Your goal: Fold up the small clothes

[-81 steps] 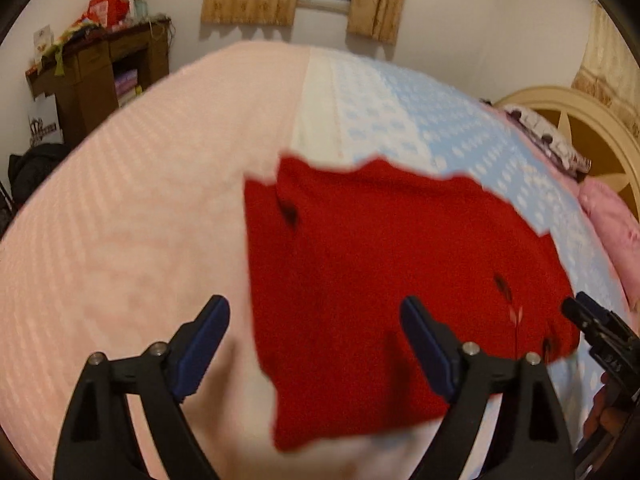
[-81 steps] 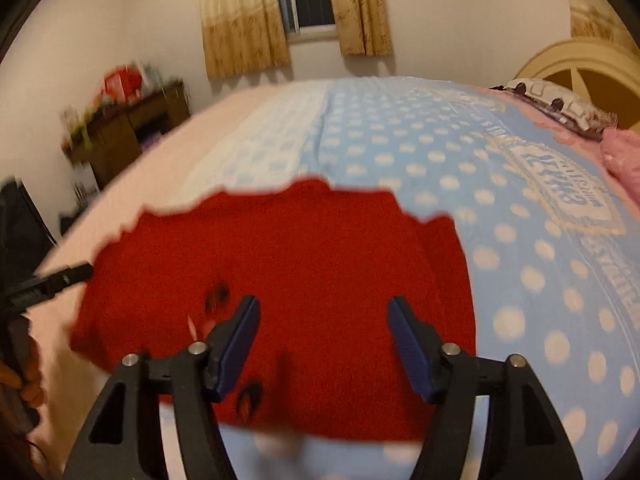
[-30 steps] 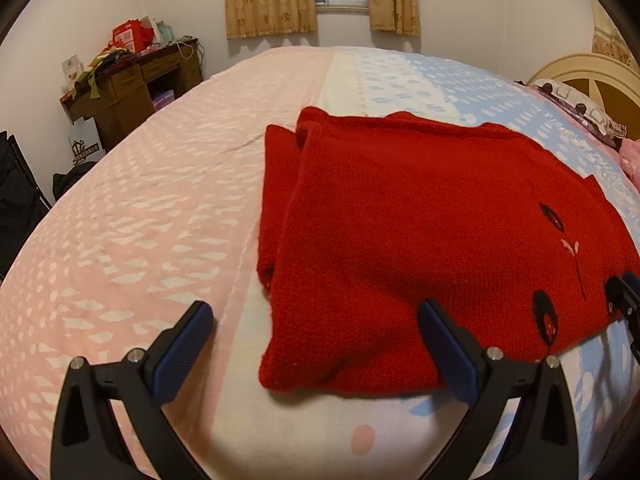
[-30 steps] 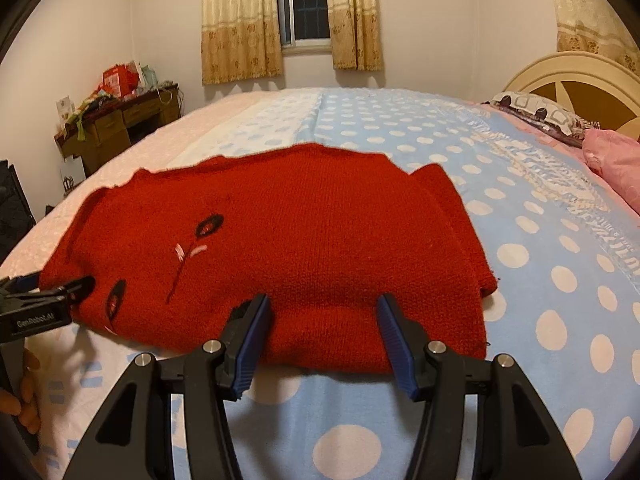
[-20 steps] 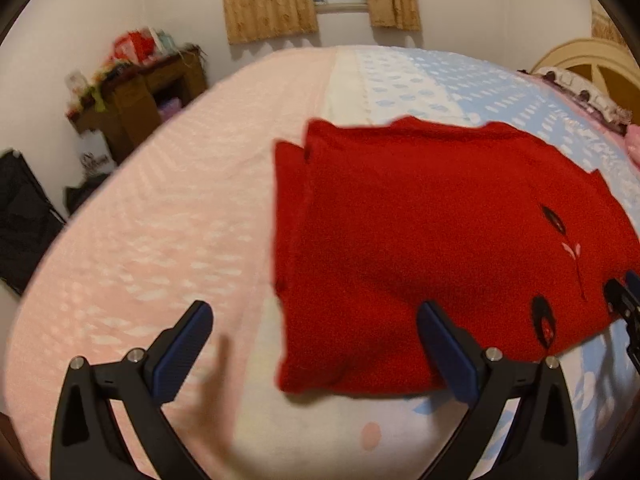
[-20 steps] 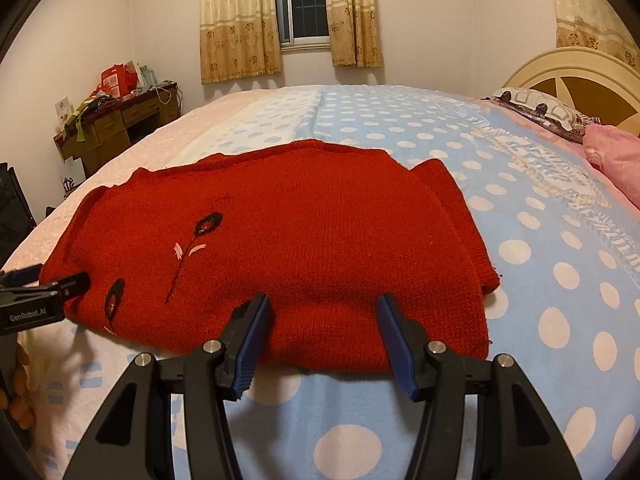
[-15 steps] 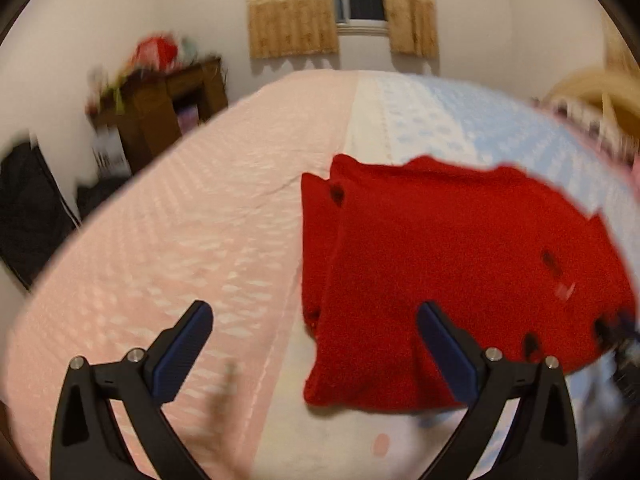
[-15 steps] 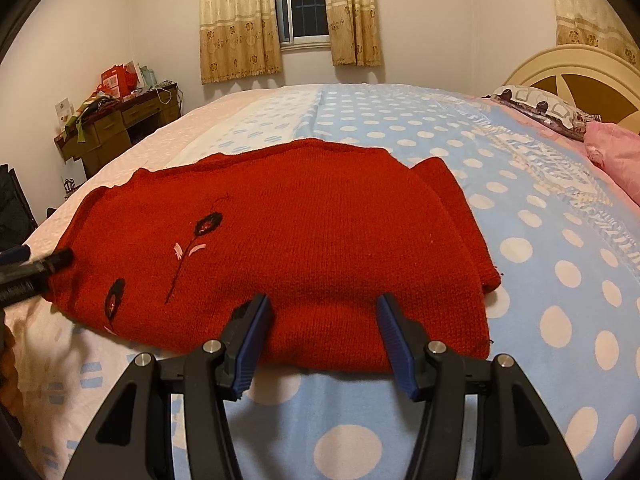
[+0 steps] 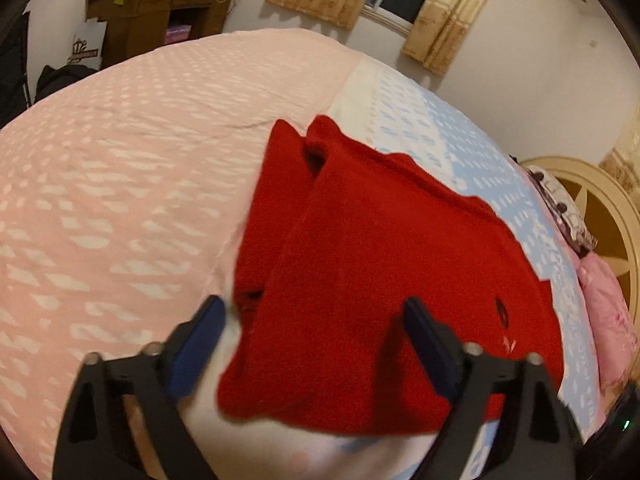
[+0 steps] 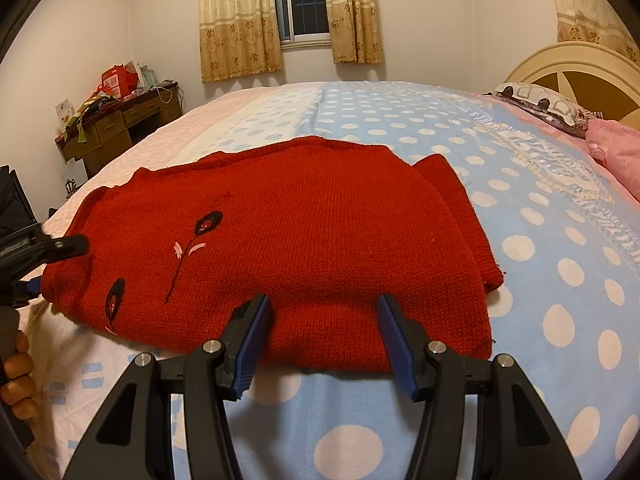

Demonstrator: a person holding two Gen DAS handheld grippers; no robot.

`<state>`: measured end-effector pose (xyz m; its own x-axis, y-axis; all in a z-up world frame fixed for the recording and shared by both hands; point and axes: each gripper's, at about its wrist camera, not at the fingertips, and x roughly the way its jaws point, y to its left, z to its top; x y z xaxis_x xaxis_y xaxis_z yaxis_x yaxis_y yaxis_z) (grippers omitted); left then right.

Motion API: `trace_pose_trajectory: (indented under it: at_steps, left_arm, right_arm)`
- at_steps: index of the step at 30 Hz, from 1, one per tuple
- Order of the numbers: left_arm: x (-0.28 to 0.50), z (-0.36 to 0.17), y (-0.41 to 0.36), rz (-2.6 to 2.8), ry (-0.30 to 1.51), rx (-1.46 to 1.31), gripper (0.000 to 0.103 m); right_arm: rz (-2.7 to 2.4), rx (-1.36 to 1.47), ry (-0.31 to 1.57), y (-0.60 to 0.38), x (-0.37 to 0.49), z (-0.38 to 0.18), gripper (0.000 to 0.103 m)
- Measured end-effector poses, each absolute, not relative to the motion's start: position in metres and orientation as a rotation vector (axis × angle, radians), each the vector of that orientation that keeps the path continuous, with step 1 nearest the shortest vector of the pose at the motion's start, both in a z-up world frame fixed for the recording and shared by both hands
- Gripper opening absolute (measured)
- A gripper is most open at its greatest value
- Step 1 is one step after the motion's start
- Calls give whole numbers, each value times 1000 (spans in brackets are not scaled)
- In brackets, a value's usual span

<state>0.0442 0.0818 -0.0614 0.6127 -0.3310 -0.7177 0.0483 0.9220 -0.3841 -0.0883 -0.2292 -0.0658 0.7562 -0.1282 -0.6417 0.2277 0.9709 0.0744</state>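
Observation:
A red knitted sweater (image 10: 304,240) with dark embroidered flowers lies folded flat on the bed, sleeves tucked in at both sides. It also shows in the left wrist view (image 9: 384,280). My right gripper (image 10: 322,324) is open and empty at the sweater's near edge. My left gripper (image 9: 312,340) is open and empty, raised and tilted over the sweater's left near corner. Its fingertip (image 10: 74,246) shows at the sweater's left edge in the right wrist view.
The bed cover is pink (image 9: 120,168) on the left and blue with white dots (image 10: 560,260) on the right. A cream headboard (image 10: 576,76) and pillows (image 10: 616,152) are at the right. A cluttered wooden desk (image 10: 116,124) stands by the far left wall.
The sweater has settled flat on the bed. My left gripper has swung left, then tilted and moved in over the sweater's left corner, narrowing a little. The right gripper has stayed still.

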Motion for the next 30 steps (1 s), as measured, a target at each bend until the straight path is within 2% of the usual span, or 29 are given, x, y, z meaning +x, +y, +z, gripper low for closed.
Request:
trace_pose_trajectory:
  at_steps: [1, 2, 6, 9, 13, 16, 19, 22, 30]
  left_arm:
    - [47, -61, 81, -244, 894, -369, 52]
    - [47, -62, 81, -255, 907, -382, 45]
    - [47, -61, 86, -277, 897, -406, 29]
    - [43, -58, 91, -299, 872, -430, 23]
    - [40, -56, 92, -316, 835, -437, 23]
    - [45, -64, 93, -307, 851, -464, 25]
    - [43, -66, 97, -314, 847, -497, 27]
    - [39, -69, 101, -294, 834, -511, 38]
    - [36, -71, 96, -281, 813, -467, 35]
  right_arm:
    - [-194, 152, 688, -229, -88, -66, 56]
    - [-194, 152, 688, -229, -88, -66, 56]
    - [-194, 151, 687, -229, -88, -66, 56]
    - [-195, 152, 679, -229, -89, -65, 56]
    - [-164, 146, 638, -224, -90, -48, 56]
    - [-76, 132, 563, -206, -80, -10, 56]
    - [119, 172, 632, -175, -31, 15, 57]
    - [263, 206, 724, -140, 29, 16, 59]
    - [427, 64, 945, -44, 141, -28, 59]
